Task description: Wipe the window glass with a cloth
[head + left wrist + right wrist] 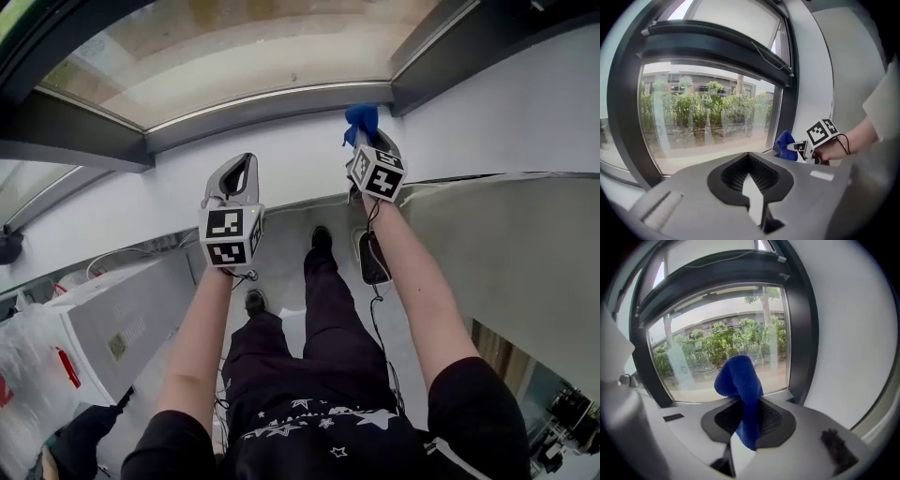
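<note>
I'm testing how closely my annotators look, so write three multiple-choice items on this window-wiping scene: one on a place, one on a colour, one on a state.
1. Where is the cloth?
A. on the sill
B. between the jaws of the right gripper
C. on the floor

2. What colour is the cloth?
A. blue
B. yellow
C. white

3. How does the left gripper stand?
A. shut on a sponge
B. wide open
C. shut, empty

Key: 1 B, the cloth stands up from between that gripper's jaws. 2 A, it shows deep blue in every view. 3 C, its jaws meet with nothing between them.
</note>
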{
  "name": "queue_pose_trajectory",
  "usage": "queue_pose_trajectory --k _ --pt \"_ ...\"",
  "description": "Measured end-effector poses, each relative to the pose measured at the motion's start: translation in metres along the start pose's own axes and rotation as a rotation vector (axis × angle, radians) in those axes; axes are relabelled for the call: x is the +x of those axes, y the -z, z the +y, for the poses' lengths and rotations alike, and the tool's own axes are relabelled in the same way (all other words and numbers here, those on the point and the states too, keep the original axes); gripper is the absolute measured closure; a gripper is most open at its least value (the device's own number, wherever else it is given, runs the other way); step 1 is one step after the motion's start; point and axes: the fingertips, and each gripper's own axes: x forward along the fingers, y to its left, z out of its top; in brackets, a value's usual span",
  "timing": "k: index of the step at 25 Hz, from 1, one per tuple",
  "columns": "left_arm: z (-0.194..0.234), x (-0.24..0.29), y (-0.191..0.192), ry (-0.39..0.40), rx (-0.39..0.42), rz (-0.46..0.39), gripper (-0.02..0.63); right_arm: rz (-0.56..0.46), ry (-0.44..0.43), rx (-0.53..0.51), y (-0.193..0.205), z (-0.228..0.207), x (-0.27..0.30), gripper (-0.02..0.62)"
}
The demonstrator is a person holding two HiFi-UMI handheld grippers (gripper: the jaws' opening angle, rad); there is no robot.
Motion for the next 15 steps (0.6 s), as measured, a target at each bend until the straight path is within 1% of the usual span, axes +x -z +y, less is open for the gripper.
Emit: queue_pose_trajectory --k 5,9,11,15 --pt "0.015 -0.084 -0.015 -0.025 0.051 -0.049 0.597 -0.034 -0.051 -0.049 -0.005 0.077 -0.059 0.52" --pt "0.018 -0.144 -0.026 0.01 0.049 -0.09 0.597 -0.058 -0.093 -0.073 -0.008 0.131 -0.117 0.52" --pt "0.025 -0.168 -0.035 0.03 0.067 -0.113 0.597 -0.094 -0.108 -0.052 -0.014 0.155 -0.148 0.52" --pt "0.033 -0.218 -0.043 0.056 0.088 -0.147 0.597 -0.146 -0.139 0.036 -0.012 0.189 -0.215 0.522"
